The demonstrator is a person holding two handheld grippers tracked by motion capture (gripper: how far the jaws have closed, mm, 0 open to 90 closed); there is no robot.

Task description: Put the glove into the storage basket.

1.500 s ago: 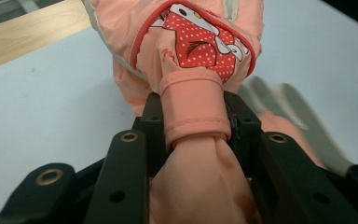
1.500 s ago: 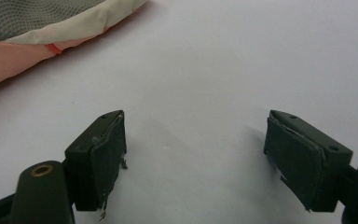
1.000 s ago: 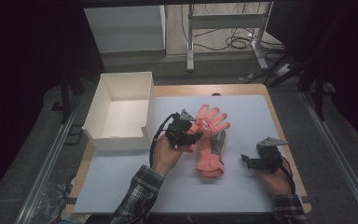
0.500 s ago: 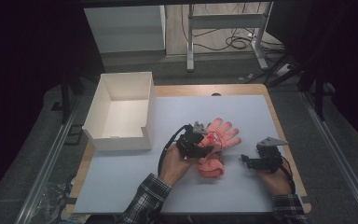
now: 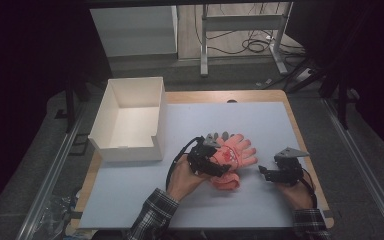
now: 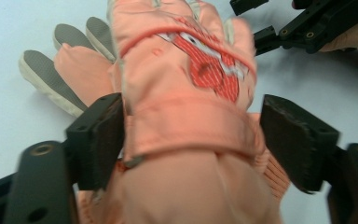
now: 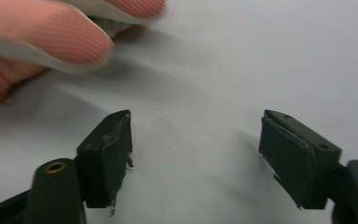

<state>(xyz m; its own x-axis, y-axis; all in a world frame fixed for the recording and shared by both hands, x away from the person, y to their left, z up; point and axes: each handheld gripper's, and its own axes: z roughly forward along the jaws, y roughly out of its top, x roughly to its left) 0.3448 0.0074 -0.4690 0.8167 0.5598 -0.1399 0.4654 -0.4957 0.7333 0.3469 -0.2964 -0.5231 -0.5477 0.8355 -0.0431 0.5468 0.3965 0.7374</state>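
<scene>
Two pink gloves (image 5: pixel 232 159) lie one on top of the other near the middle of the pale worktop (image 5: pixel 260 120), with their fingers pointing to the far right. The high view shows the left claw (image 5: pixel 211 161) over the cuff end of the gloves and the right claw (image 5: pixel 271 173) just beside them on the right, low over bare worktop. The left gripper view shows more: the top glove (image 6: pixel 186 93) has a red and white picture on its back and a strap across the wrist, and grey fingertips of the bottom glove (image 6: pixel 51 79) peek out at the left. In that view the two black jaws stand on each side of the wrist part. They have just been opening. The left jaw sits right at the cloth, and there is a gap between the right jaw and the glove, so the claw is loose and not squeezing. The right gripper view shows its own jaws wide apart, closing a little, with nothing between them, and pink glove fingers (image 7: pixel 46 42) at the far left. A white box (image 5: pixel 130 120) with an open top sits at the far left edge of the worktop, well apart from the gloves. There is lots of bare room on the far side of the worktop and along the near edge.
</scene>
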